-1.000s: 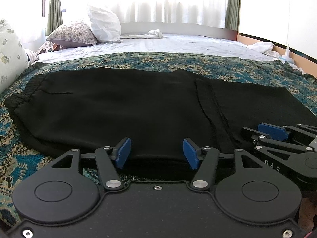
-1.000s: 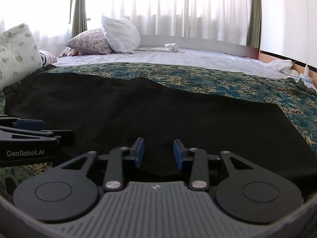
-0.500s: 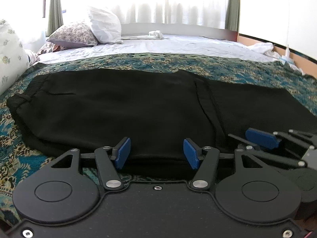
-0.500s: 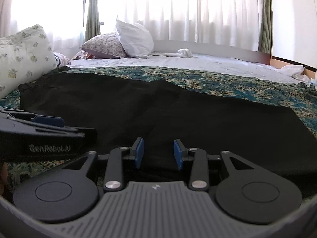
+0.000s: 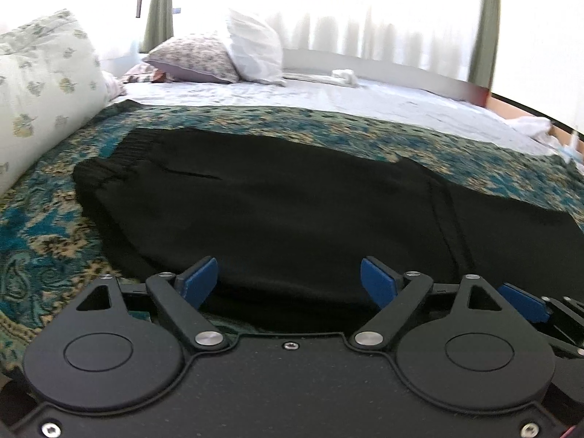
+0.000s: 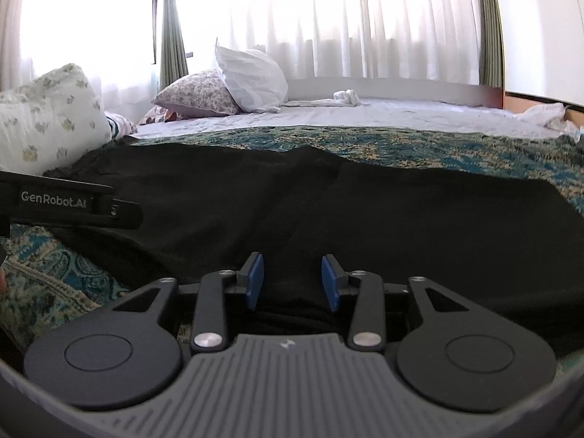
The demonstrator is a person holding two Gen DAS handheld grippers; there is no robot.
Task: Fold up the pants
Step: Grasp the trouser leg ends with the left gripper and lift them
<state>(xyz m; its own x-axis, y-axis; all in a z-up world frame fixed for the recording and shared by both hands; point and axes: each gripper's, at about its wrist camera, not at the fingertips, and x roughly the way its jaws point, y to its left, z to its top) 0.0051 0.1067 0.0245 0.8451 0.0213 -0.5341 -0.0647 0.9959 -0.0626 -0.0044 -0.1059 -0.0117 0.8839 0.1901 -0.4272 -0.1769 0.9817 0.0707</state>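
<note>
Black pants (image 5: 292,211) lie spread flat across the patterned bedspread (image 5: 47,226), their near edge just ahead of my two claws.

My left gripper (image 5: 288,281) stands with its blue pads wide apart, nothing between them, low over the near hem; the elastic waistband (image 5: 106,168) sits to the left, toward a floral pillow (image 5: 40,84). My right gripper (image 6: 292,281) has its pads narrower but still apart, hovering above black cloth with nothing pinched. The left tool's side (image 6: 73,204) shows at the right view's left edge. White curtains (image 6: 365,29) glow behind.
</note>
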